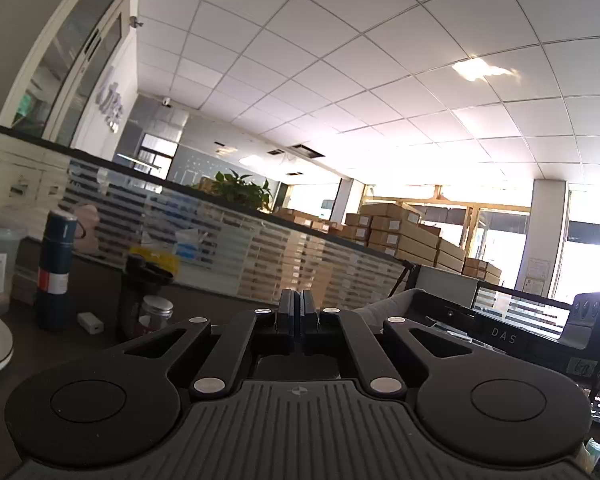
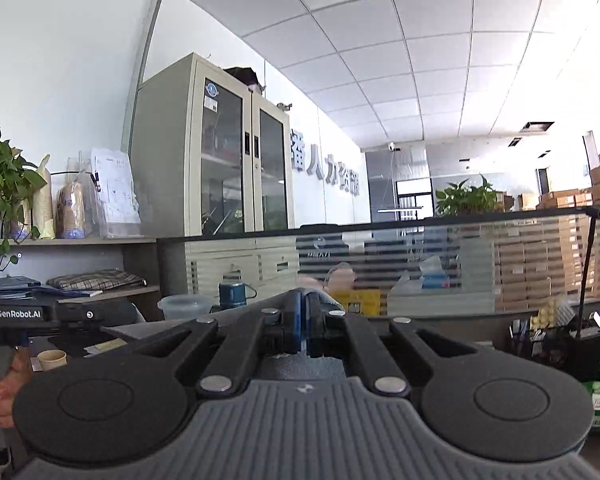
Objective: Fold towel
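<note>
My left gripper [image 1: 298, 294] points level across the desk with its jaws shut; no cloth shows past its tips in its own view. A pale grey fold of the towel [image 1: 396, 300] hangs at the front end of the right gripper's body [image 1: 500, 336]. In the right wrist view my right gripper [image 2: 303, 296] is shut, with a bit of grey towel [image 2: 325, 298] at its tips. The left gripper's body [image 2: 20, 314] is at the far left, a hand [image 2: 4, 396] under it and grey cloth [image 2: 118, 312] at its front. Most of the towel is hidden below both grippers.
A dark flask [image 1: 56, 272], a black bottle [image 1: 140, 292] and a lidded jar [image 1: 156, 312] stand on the dark desk to the left. A striped glass partition [image 1: 260, 248] runs behind, stacked cardboard boxes [image 1: 412, 236] beyond. A paper cup [image 2: 52, 359], plastic tub [image 2: 184, 306] and cabinet [image 2: 236, 160] lie ahead.
</note>
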Action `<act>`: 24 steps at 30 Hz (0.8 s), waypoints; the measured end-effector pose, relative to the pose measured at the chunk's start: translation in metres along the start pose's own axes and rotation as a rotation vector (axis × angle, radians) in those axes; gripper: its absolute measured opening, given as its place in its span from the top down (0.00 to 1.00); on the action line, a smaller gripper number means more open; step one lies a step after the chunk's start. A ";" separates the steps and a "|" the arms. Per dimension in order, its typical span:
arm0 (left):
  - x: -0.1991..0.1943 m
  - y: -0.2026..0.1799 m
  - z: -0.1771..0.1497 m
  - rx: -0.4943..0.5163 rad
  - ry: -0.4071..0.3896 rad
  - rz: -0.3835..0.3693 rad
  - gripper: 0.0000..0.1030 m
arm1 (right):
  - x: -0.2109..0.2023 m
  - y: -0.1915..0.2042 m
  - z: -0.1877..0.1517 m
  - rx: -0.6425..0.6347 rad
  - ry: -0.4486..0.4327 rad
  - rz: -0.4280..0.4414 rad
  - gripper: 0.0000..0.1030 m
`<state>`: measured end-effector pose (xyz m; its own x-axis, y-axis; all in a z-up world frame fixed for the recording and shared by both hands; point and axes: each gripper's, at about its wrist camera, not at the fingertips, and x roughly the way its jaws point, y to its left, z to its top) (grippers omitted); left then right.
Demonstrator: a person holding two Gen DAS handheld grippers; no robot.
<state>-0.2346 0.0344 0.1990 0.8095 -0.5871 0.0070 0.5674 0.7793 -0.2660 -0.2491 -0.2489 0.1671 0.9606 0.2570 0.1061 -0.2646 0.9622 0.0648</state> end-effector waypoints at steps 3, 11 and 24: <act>0.013 0.002 -0.001 -0.004 0.023 0.010 0.97 | 0.009 -0.005 -0.005 0.002 0.015 -0.015 0.97; 0.077 0.013 -0.008 -0.031 0.117 0.017 0.97 | 0.031 -0.030 -0.028 0.032 0.084 -0.090 0.97; 0.181 0.013 -0.014 -0.090 0.195 -0.183 0.97 | -0.014 -0.046 0.005 -0.074 -0.044 -0.273 0.97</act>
<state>-0.0830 -0.0653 0.1831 0.6454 -0.7543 -0.1206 0.6788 0.6387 -0.3622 -0.2504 -0.2970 0.1676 0.9904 -0.0152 0.1377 0.0119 0.9996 0.0245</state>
